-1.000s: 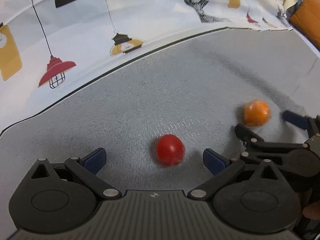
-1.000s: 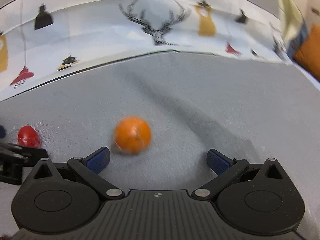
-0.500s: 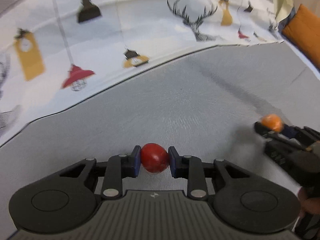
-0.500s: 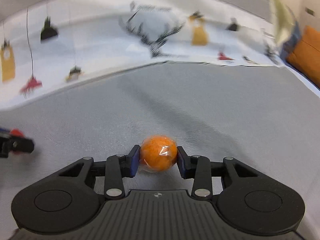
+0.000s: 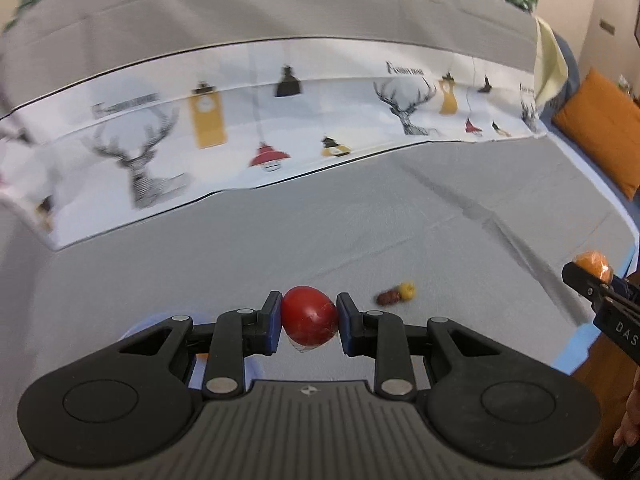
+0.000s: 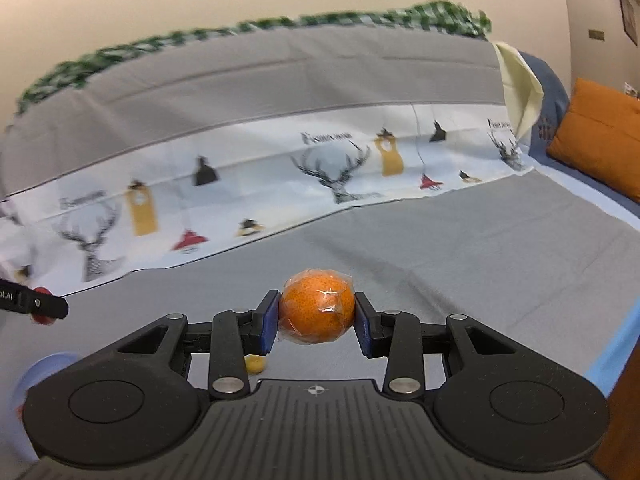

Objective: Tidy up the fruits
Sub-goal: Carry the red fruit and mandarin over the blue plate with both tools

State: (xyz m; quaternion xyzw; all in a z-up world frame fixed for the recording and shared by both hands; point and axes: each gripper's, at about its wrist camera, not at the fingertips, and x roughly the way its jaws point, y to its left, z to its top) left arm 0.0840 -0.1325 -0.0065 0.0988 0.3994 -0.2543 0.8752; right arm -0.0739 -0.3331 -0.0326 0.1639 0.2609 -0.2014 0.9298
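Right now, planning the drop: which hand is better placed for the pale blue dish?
Left, likely: the left tool, holding the red fruit, hangs over the dish; from the right tool the dish lies far left.

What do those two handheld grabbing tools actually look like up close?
Both look alike. The left tool and right tool are matte black plastic, with a ribbed dark grey deck bearing a small crosshair mark, two round housings, silver pivot pins on jointed links, and blue pads on the fingers. White lettering runs along the side. No cables or sleeves show.
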